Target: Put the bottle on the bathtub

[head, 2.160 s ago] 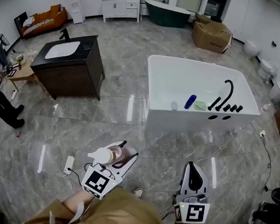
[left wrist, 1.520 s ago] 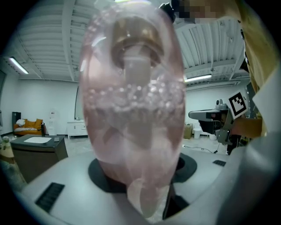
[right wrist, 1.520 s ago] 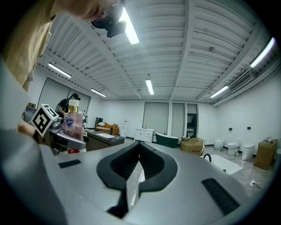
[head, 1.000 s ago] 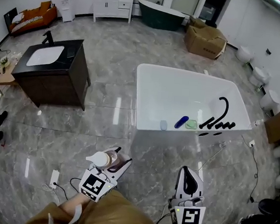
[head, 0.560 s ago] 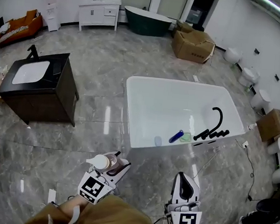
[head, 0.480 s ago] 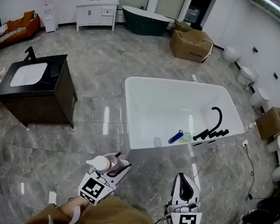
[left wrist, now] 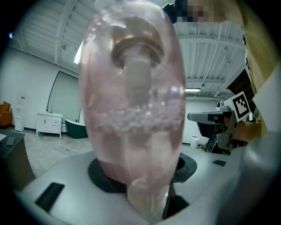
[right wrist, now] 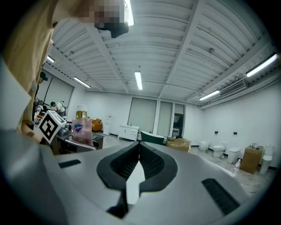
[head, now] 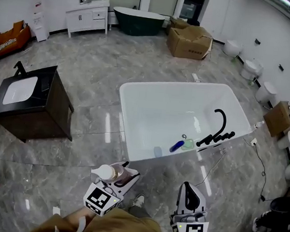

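Grey marble floor (head: 87, 77) runs across a big showroom, and the white bathtub (head: 171, 108) stands in the middle of it. To the bathtub's left is a dark sink cabinet (head: 31, 104). Beyond its far end are a cardboard box (head: 189, 40), a dark green tub (head: 138, 20) and a white cabinet (head: 87, 14), and toilets (head: 266, 90) line the wall on its right. A black tap (head: 216, 130) arches over the bathtub's near rim, with a green dish (head: 188, 144) and a blue tube (head: 176, 146) lying just beside it on the same ledge. The person stands on the floor just short of that near rim. The right gripper (head: 191, 194) is pinched closed on nothing, its jaws meeting in its own view. The left gripper (head: 119, 174) is clamped around the bottle (head: 110, 173), whose pink body fills the left gripper view (left wrist: 131, 110). The bottle is held near the bathtub, not over it. It looks like the carrying step, with the placing not yet begun. The next move calls for bringing the bottle over a bare flat stretch of the ledge, clear of the tube, dish and tap, lowering it until its base sits flat, then releasing. The bottle's long axis is upright, with its white pump cap on top. The right gripper view (right wrist: 82, 127) shows this plainly. The spout seems to point away from the right gripper.
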A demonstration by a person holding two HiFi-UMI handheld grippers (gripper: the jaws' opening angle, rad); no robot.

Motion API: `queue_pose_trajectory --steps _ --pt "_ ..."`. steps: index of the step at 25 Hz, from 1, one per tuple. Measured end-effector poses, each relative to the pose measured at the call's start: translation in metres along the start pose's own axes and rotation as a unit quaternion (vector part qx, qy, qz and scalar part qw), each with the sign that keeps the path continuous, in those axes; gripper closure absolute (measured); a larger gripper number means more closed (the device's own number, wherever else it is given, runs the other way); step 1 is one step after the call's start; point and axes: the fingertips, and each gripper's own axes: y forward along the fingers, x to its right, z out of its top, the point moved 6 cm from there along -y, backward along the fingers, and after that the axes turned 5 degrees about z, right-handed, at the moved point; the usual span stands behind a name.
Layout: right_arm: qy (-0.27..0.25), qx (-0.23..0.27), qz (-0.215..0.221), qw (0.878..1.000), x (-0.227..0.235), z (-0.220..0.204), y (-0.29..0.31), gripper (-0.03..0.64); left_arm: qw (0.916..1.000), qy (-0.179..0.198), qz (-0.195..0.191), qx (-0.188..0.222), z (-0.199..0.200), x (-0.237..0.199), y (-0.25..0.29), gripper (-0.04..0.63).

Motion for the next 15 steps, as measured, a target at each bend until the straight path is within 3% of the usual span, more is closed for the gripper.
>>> queue_pose_trajectory --steps 7,15 --pt "-0.005 0.020 0.032 0.999 0.047 0.000 0.030 0.611 0.9986 0.036 0.038 0.011 0.016 0.006 0.033 0.373" --pt "0.012 0.017 0.076 0.997 0.067 -0.017 0.060 0.611 0.9957 0.045 0.081 -0.001 0.017 -0.006 0.055 0.373"
